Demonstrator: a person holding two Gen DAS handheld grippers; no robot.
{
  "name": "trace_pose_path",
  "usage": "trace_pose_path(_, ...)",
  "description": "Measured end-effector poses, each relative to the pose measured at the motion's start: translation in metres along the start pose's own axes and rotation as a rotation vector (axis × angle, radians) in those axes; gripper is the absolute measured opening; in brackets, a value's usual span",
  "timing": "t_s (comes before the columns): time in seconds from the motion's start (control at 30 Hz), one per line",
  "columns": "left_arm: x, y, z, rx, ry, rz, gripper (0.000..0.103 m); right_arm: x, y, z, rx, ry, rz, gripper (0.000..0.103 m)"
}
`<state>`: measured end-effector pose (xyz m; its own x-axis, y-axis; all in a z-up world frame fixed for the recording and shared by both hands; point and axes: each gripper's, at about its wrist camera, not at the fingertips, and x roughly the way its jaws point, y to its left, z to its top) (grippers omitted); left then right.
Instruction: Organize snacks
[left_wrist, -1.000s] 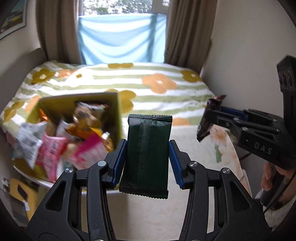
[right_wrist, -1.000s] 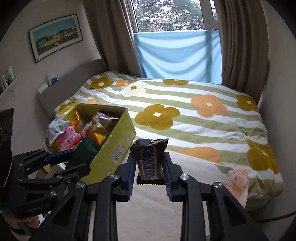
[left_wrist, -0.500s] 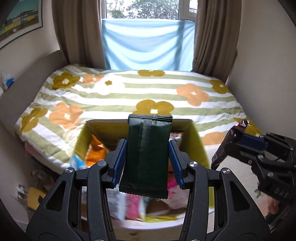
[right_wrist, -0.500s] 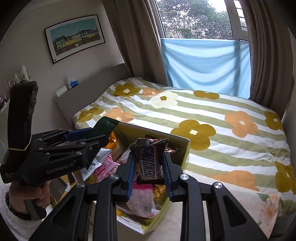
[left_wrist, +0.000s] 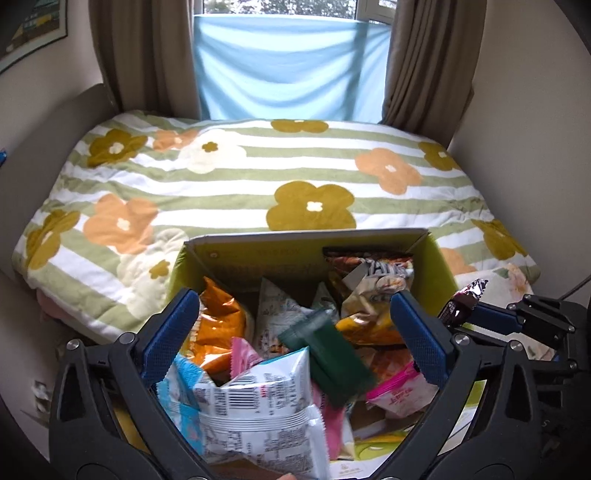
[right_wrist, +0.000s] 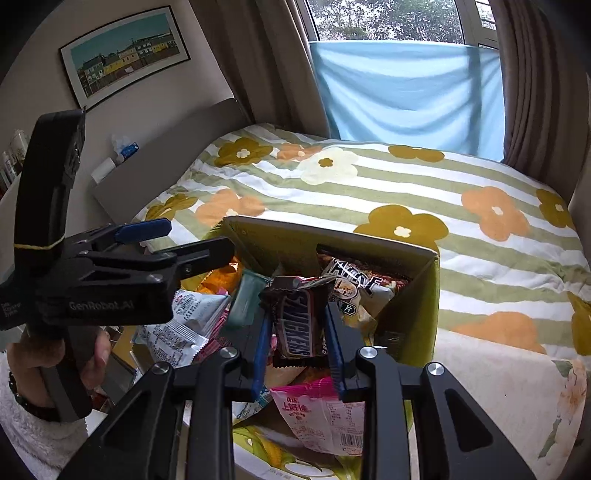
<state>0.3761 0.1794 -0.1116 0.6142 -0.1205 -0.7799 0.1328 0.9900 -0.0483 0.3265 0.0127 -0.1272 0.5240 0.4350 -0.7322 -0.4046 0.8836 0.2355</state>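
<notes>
- Left gripper (left_wrist: 295, 334): jaws spread wide, nothing between the blue pads. It hangs over the open box.
- Dark green packet (left_wrist: 327, 360): lies loose and tilted on top of the heap in the box, blurred in the left wrist view; clear of both pads.
- Right gripper (right_wrist: 297, 341): closed to the width of a Snickers bar (right_wrist: 297, 323), which it holds upright by its two long edges, over the near part of the box.
- Box (right_wrist: 413, 317): yellow-green cardboard, top open, standing at the foot of the bed (right_wrist: 406, 192). It is crowded with packets: a white barcode bag (left_wrist: 258, 413), an orange bag (left_wrist: 218, 325), a pink Oishi packet (right_wrist: 321, 417), and a brown bag (left_wrist: 369, 269) against the far wall.
- Handling, judged: the Snickers bar is light, with a firm core under a glossy, slippery film. The present hold across the middle of its width looks sound; the crimped ends would give poor purchase.
- Handling, judged: the bags in the box are soft, air-filled and crushable. A dropped bar will settle on them unevenly and may slide into a gap.
- Step in hand, judged: the bar awaits release into the box.
- Risk, judged: the two grippers are near one another over the box and could collide.
</notes>
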Motion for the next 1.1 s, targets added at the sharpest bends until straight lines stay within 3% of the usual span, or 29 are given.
trace_pose_path(0.43,-0.002,0.01,-0.015,-0.023,0.035,0.049,0.103,0.028,0.001,-0.001,0.001,0.078,0.018,0.028)
trace_pose_path(0.5,-0.004,0.011,-0.017,-0.027,0.037,0.053,0.103,0.024,0.001,-0.002,-0.016,0.059,-0.024,0.058)
trace_pose_path(0.53,-0.004,0.012,-0.018,-0.028,0.038,0.055,0.103,0.021,0.001,-0.004,-0.021,0.041,-0.024,0.085)
trace_pose_path(0.57,-0.004,0.012,-0.019,-0.029,0.038,0.056,0.103,0.018,0.0,-0.006,-0.018,0.025,-0.019,0.096)
trace_pose_path(0.87,-0.006,0.009,-0.028,-0.021,0.049,0.038,0.103,0.002,-0.005,-0.017,0.026,0.006,-0.075,0.096)
trace_pose_path(1.1,-0.038,-0.01,-0.032,0.006,0.0,0.042,0.103,-0.035,-0.003,-0.02,0.044,-0.064,-0.089,0.096)
